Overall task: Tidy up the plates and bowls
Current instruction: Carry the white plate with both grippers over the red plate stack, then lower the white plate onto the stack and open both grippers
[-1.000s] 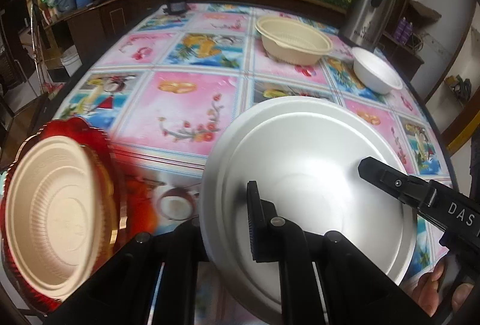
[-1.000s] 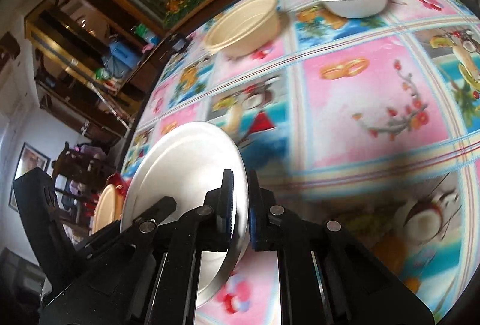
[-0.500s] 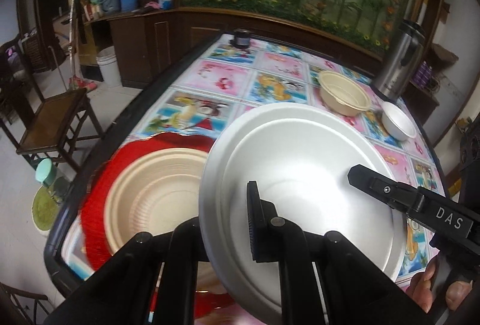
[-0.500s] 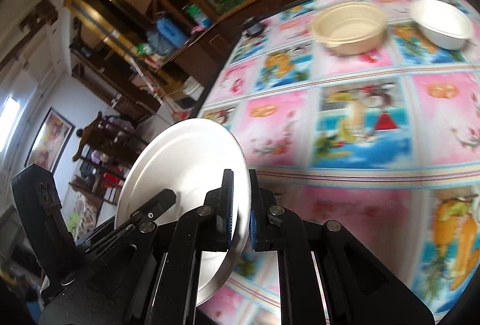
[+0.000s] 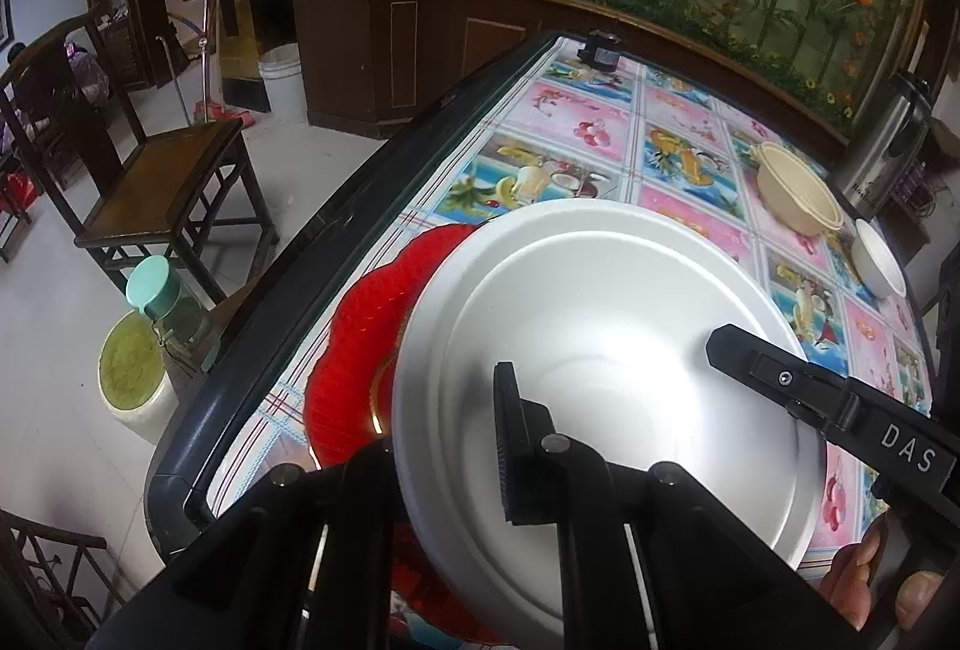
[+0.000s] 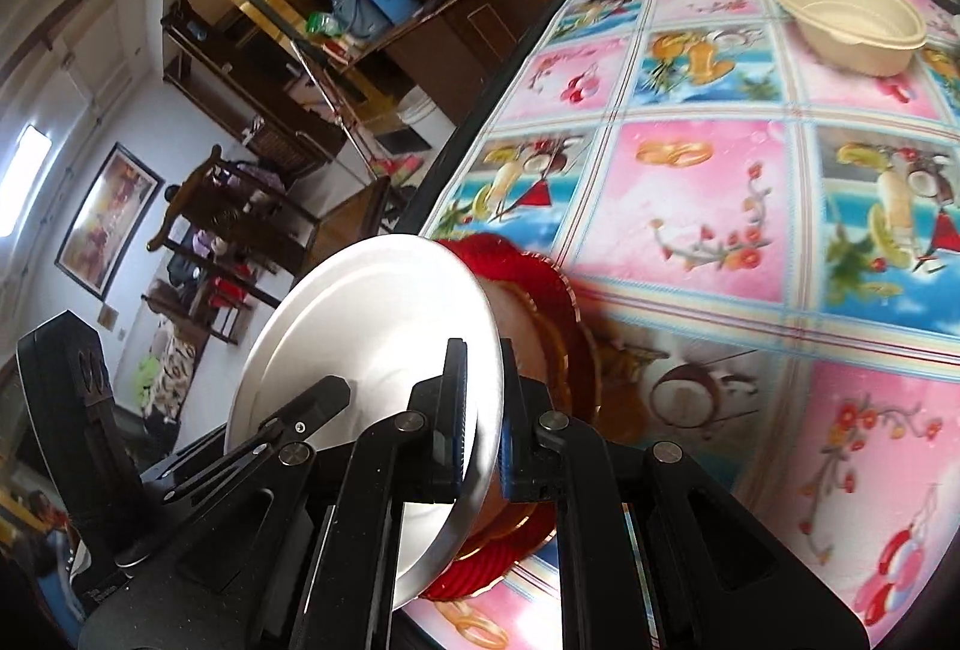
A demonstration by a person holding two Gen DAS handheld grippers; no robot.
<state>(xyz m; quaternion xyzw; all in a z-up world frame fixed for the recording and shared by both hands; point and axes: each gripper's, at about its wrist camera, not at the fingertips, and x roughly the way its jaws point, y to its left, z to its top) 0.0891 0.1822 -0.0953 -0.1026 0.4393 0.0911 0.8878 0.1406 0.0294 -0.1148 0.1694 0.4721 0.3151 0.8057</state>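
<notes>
Two grippers share one white plate: the left gripper pinches its near rim, the right gripper clamps the opposite edge, probably to keep it level. Just beneath sits a red plate; two bowls wait farther ahead on the desk.

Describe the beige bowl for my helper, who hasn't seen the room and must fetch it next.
Start at the table with the pink and blue fruit-print cloth and go to its far end, by the tall steel thermos jug. There sits the wide, round beige plastic bowl. The small round white bowl beside it is smaller and plain white; this one is cream-coloured and broader.
</notes>
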